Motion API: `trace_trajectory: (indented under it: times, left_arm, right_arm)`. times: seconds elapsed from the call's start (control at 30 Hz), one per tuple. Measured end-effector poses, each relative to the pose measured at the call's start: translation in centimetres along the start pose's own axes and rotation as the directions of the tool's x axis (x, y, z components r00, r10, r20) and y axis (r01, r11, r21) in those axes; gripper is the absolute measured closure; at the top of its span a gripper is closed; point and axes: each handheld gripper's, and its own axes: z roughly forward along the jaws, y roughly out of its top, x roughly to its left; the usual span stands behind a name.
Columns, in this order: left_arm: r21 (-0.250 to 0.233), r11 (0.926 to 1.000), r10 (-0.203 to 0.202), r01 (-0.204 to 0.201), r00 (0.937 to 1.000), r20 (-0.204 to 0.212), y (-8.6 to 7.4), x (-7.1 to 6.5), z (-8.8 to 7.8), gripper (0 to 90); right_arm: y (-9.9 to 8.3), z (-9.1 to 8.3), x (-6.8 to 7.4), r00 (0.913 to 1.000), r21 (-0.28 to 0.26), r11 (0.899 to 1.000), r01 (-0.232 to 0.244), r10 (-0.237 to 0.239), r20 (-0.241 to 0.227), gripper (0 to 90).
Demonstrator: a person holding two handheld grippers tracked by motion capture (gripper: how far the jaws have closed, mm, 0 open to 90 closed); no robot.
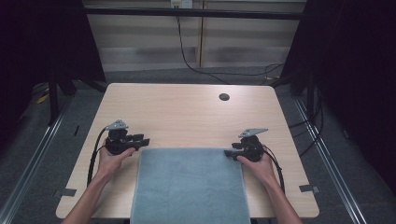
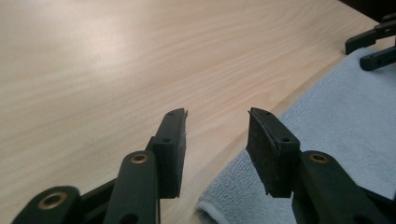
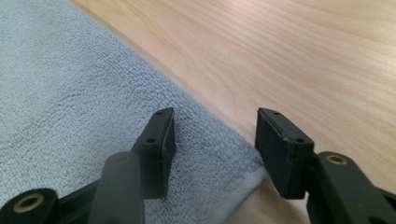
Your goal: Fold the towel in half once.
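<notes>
1. My left gripper (image 1: 142, 140) sits at the far left corner of the flat grey-blue terry towel (image 1: 189, 186), jaws spread, nothing pinched. My right gripper (image 1: 229, 152) is at the far right corner, jaws apart, straddling the towel tip without pressing.
2. The towel lies along the near edge of the pale wooden tabletop (image 1: 187, 112), overhanging it.
3. Risk: pads close on bare wood or catch one ply, so the corner slips; uneven lifts would skew it.
4. The black round grommet hole (image 1: 224, 97) near the far edge is well apart; nothing blocks me.
</notes>
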Motion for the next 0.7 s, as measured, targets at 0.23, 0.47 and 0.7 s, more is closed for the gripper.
trace_trajectory:
  times: [0.23, 0.47, 0.7]
  left_arm:
    - [0.078, 0.9966, 0.024, -0.026, 0.9995, 0.020, -1.4, 0.4, 0.9, 50.8]
    - [0.093, 0.9951, 0.028, -0.034, 0.9979, 0.058, -2.0, 0.6, 1.4, 49.4]
    - [0.120, 0.9882, 0.087, -0.096, 0.9933, 0.076, -2.7, -0.2, 1.2, 53.2]
  right_arm:
    - [-0.2, -0.1, 0.3, 0.9997, -0.007, 1.000, -0.008, 0.008, -0.022, 60.1]
    - [-0.2, 0.0, 0.4, 0.9977, 0.007, 0.999, -0.033, 0.033, -0.060, 79.4]
    - [-0.1, 0.0, 0.7, 0.9988, 0.010, 1.000, -0.026, 0.027, -0.041, 80.8]
